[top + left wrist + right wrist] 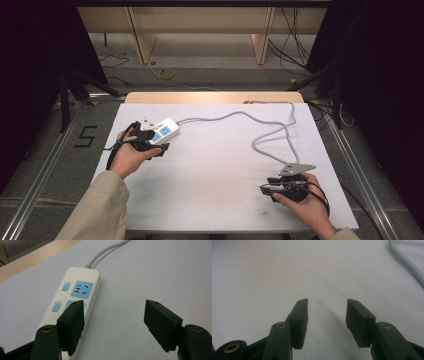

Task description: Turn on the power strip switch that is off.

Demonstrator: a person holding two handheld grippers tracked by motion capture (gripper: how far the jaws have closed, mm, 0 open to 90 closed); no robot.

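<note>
The left tongs (113,320) gape wide and empty just beside the white power strip (75,302). The right tongs (327,317) stand partly open, empty, over the bare white worktop (220,165), near the grey cable (409,265).

We see open white table (215,170) across the middle, from six up to twelve o'clock, with room for either hand to pass. At ten o'clock the power strip (164,131) blocks the way, just beside the left gripper (161,148). Its grey cable (260,131) loops from twelve round to three o'clock, ending near the right gripper (265,188), and fences off that corner.
</note>
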